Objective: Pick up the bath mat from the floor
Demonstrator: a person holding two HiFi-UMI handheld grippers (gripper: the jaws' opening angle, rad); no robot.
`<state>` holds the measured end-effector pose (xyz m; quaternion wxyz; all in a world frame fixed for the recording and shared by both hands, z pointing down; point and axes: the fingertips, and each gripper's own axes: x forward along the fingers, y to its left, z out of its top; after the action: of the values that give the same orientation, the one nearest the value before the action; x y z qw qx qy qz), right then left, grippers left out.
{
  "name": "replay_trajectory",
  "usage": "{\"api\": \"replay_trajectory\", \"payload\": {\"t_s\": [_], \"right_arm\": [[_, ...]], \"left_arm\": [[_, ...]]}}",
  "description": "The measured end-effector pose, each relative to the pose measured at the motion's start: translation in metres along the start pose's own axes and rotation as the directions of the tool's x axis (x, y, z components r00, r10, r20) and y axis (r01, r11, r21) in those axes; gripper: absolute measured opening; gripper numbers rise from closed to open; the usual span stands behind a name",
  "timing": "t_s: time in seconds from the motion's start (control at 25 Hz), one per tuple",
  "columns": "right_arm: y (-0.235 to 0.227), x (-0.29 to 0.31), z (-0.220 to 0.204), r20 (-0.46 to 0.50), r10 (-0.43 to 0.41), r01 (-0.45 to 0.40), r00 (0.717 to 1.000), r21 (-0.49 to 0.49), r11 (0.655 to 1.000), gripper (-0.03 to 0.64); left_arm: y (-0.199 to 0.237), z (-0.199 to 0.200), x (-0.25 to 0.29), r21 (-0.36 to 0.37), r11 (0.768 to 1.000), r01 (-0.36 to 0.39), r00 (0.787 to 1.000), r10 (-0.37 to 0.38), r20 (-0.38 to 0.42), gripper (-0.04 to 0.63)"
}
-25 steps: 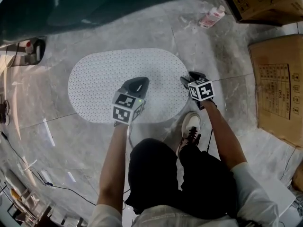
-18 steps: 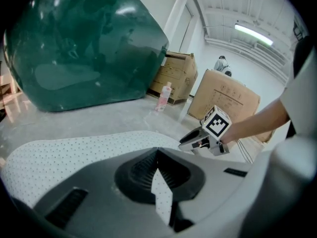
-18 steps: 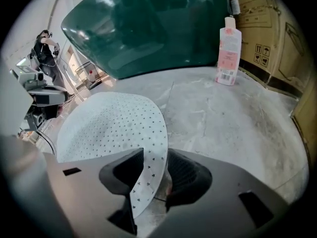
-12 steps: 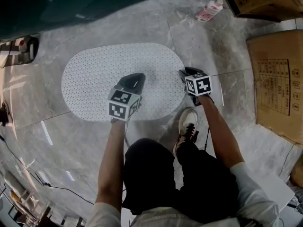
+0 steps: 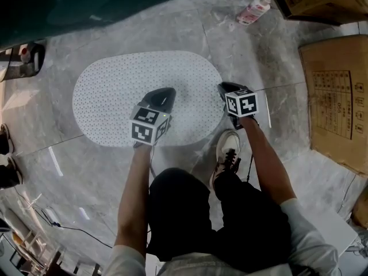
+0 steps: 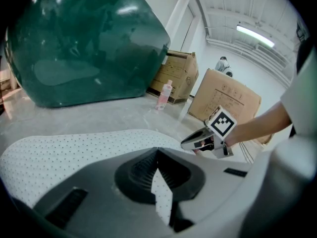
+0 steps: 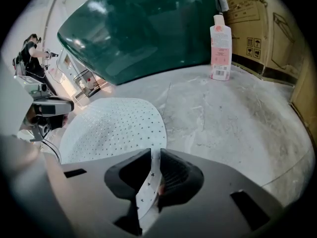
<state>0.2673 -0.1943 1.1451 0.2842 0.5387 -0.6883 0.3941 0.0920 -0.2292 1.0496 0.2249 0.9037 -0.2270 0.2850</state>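
Bath mat (image 5: pixel 115 91), white, oval and pricked all over with small dark dots, lies flat on the grey marbled floor (image 5: pixel 247 56) in front of a dark green tub (image 5: pixel 115 4), its long axis running along the tub's side. On the mat's side away from the tub, the left gripper (image 5: pixel 165 92) is clamped on a raised strip of the sheet. At the mat's right end the right gripper (image 5: pixel 223 87), its jaws having just been closing, pinches the rim between them. Nearly all the mat stretches ahead of both tongs, toward the tub. It looks thin and limp, likely to sag between the two grips when raised.
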Motion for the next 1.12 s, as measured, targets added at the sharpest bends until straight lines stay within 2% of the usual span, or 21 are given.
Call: {"api": "replay_trajectory", "payload": {"t_s": [0.12, 0.2, 0.24, 0.32, 0.56, 0.84, 0.96, 1.12], "right_arm": [[0.001, -0.002, 0.001, 0.015, -0.002, 0.003, 1.0, -0.025, 1.0, 0.083], [0.006, -0.002, -0.001, 0.012, 0.015, -0.014, 1.0, -0.047, 0.999, 0.139], [0.012, -0.001, -0.001, 0.013, 0.041, -0.04, 0.999, -0.045, 0.998, 0.222], [0.021, -0.001, -0.002, 0.014, 0.073, -0.072, 0.997, -0.056, 0.996, 0.29], [0.031, 0.003, -0.006, 0.01, 0.053, -0.051, 0.999, -0.138, 0.989, 0.348], [0.037, 0.007, -0.011, -0.017, -0.009, 0.004, 1.0, -0.239, 0.971, 0.348], [0.032, 0.005, -0.01, -0.027, -0.023, 0.017, 0.999, -0.228, 0.974, 0.278], [0.032, 0.005, -0.01, -0.04, -0.003, -0.004, 0.999, -0.19, 0.982, 0.22]], "left_arm": [[0.001, -0.002, 0.001, 0.001, 1.0, 0.001, 1.0, -0.001, -0.01, 0.017], [0.002, -0.004, 0.001, -0.003, 1.0, -0.001, 1.0, 0.001, -0.011, 0.017], [0.003, -0.005, 0.001, -0.006, 1.0, -0.003, 1.0, 0.003, -0.012, 0.017], [0.005, -0.008, 0.002, -0.013, 1.0, -0.007, 1.0, 0.006, -0.015, 0.017], [0.004, -0.012, 0.005, -0.015, 1.0, 0.001, 1.0, -0.002, -0.02, 0.017], [0.009, -0.01, 0.007, -0.027, 1.0, 0.0, 1.0, 0.0, -0.008, 0.017], [0.009, -0.012, 0.005, -0.025, 1.0, -0.001, 1.0, 0.001, -0.008, 0.017], [0.011, -0.013, 0.0, -0.035, 0.999, -0.012, 1.0, 0.012, -0.002, 0.017]]}}
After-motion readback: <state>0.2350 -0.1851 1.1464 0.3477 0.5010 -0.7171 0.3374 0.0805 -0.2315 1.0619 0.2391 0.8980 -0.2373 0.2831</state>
